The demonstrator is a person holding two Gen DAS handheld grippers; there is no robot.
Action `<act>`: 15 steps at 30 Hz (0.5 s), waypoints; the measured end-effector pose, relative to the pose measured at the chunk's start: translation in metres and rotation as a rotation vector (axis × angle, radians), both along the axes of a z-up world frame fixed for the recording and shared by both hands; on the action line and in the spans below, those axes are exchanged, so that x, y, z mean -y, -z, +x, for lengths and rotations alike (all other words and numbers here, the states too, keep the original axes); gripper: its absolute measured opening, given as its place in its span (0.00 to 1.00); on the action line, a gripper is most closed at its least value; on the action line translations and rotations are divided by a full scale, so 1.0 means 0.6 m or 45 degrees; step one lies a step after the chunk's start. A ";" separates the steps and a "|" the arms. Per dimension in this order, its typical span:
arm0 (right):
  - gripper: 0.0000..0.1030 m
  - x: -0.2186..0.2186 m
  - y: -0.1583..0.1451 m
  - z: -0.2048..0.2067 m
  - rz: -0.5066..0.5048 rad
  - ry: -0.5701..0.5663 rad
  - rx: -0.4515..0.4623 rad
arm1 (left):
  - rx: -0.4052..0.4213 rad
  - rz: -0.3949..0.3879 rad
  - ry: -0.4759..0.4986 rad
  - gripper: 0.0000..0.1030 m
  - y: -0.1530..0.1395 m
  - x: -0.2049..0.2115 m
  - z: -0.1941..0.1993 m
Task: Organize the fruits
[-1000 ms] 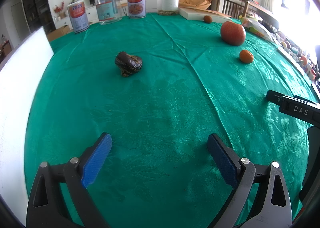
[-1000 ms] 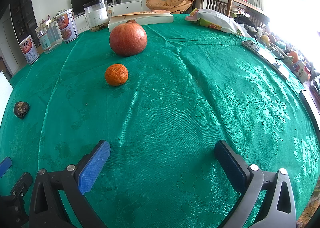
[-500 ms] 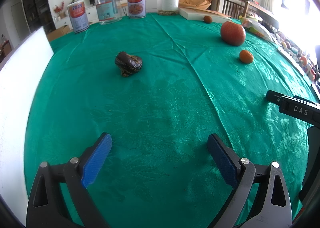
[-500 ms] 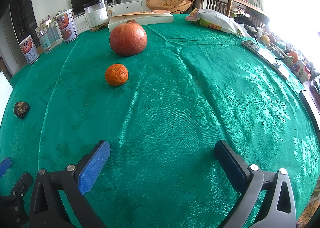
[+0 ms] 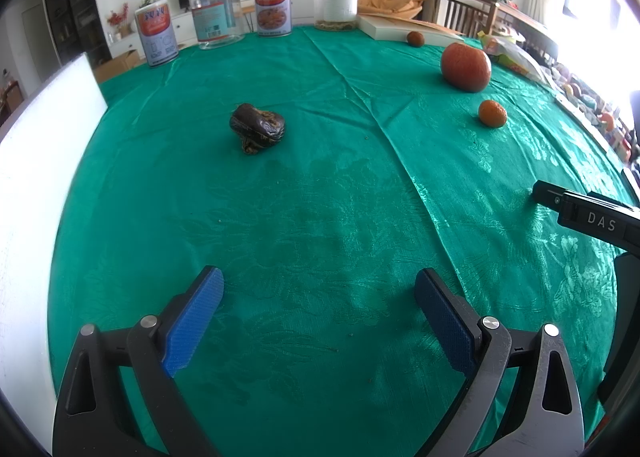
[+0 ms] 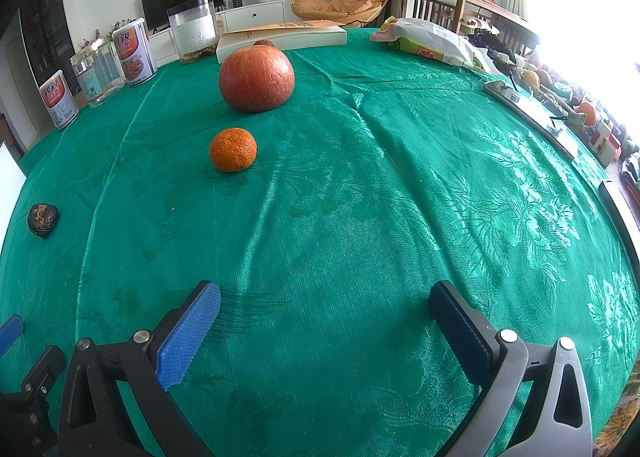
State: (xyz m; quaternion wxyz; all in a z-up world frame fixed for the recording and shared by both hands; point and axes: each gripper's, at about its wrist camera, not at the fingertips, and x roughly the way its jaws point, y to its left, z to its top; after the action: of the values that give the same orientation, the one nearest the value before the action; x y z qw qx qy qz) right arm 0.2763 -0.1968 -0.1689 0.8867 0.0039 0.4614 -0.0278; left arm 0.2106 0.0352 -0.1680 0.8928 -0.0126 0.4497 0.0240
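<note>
Both grippers low over the green tablecloth (image 6: 360, 197), fingers spread, gripping nothing.
Ahead of the left gripper (image 5: 318, 313) lies a dark shrivelled fruit (image 5: 258, 128); the right gripper (image 6: 324, 321) faces a tangerine (image 6: 233, 149), then a large red-orange fruit (image 6: 256, 78); only its view shows the snack bag (image 6: 428, 41).

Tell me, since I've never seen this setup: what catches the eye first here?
The shiny green tablecloth fills both views. On it, a big red-orange round fruit sits toward the far side, with a small mandarin just in front of it. Off to their left lies a dark shrivelled fruit, alone. The left tool and right tool are open and hold nothing.
</note>
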 end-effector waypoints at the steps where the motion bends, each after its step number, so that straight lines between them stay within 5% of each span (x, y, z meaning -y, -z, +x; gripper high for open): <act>1: 1.00 0.000 0.000 0.000 0.000 0.000 0.000 | 0.000 0.001 0.000 0.95 0.000 0.000 0.000; 15: 1.00 0.000 0.000 0.000 0.000 0.000 0.000 | 0.001 -0.005 -0.001 0.95 0.000 0.000 0.000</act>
State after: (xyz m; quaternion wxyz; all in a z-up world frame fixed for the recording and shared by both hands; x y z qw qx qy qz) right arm 0.2763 -0.1968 -0.1690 0.8867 0.0040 0.4615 -0.0278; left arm 0.2105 0.0351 -0.1680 0.8928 -0.0144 0.4495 0.0237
